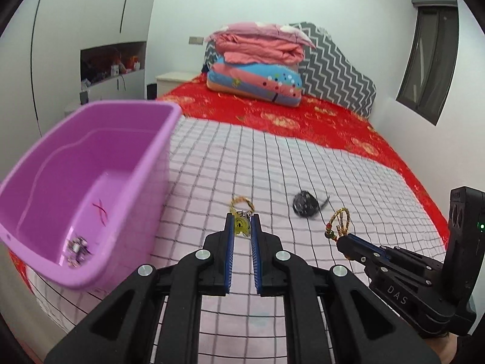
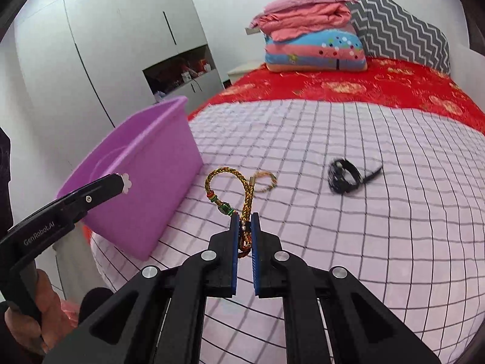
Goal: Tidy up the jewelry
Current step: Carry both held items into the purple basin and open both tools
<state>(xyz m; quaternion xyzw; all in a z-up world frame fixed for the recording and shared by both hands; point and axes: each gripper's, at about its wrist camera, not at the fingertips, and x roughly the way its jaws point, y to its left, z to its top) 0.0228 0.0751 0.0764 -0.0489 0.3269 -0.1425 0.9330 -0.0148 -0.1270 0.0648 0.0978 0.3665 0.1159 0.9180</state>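
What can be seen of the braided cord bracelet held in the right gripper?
The braided bracelet is a gold-and-red woven cord, seemingly thread, with small red, yellow and green beads, a green fitting and metal end caps. The right gripper is shut on its doubled strands, and the loop stands up beyond the fingertips, lifted off the checked sheet. Nothing but the pads touches it. In the left wrist view it dangles the same way.

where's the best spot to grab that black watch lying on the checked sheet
Judging by its pose, grip the black watch across the curled band loop, coming from above. The loop stands up off the checked sheet, giving the pads two sides to pinch; the thin strap tail lies flat and would likely slip.
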